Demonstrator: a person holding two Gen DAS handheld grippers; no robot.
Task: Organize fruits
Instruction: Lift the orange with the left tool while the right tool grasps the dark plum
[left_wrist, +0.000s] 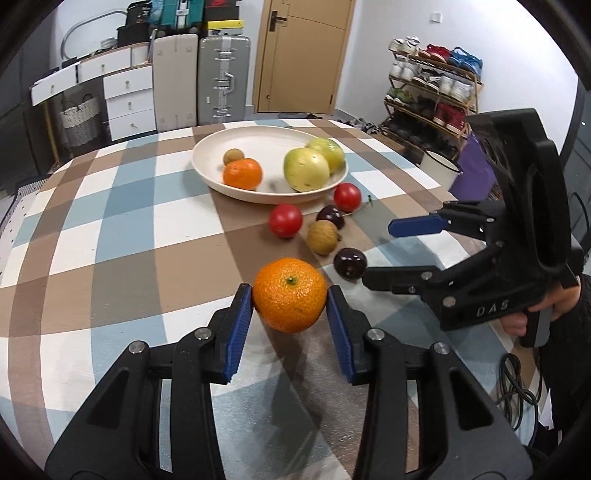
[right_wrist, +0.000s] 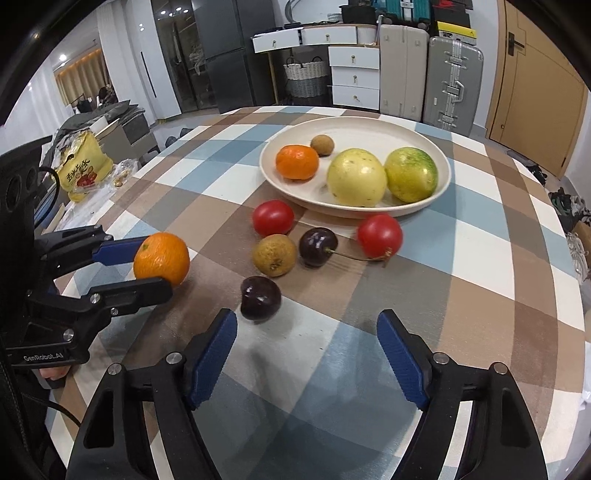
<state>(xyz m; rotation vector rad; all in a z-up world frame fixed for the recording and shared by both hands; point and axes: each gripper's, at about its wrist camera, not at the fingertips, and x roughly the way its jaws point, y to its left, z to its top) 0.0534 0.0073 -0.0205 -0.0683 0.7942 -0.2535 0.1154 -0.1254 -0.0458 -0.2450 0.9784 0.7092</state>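
Observation:
My left gripper (left_wrist: 290, 299) is shut on an orange (left_wrist: 290, 294), also seen in the right wrist view (right_wrist: 161, 259), just above the checked table. My right gripper (right_wrist: 306, 350) is open and empty, a dark cherry (right_wrist: 260, 298) just beyond its left finger; it shows at the right of the left wrist view (left_wrist: 380, 251). A cream plate (right_wrist: 424, 129) at the far side holds an orange (right_wrist: 297, 162), a small brown fruit (right_wrist: 322, 144) and two green-yellow fruits (right_wrist: 356, 177). Before the plate lie two red tomatoes (right_wrist: 273, 217), a second cherry (right_wrist: 317, 246) and a brown fruit (right_wrist: 274, 255).
The table (left_wrist: 129, 229) has a checked cloth. A yellow bag (right_wrist: 83, 170) lies beyond its left edge. Drawers, suitcases (left_wrist: 223, 81) and a door stand behind; a shoe rack (left_wrist: 432, 92) stands at the right.

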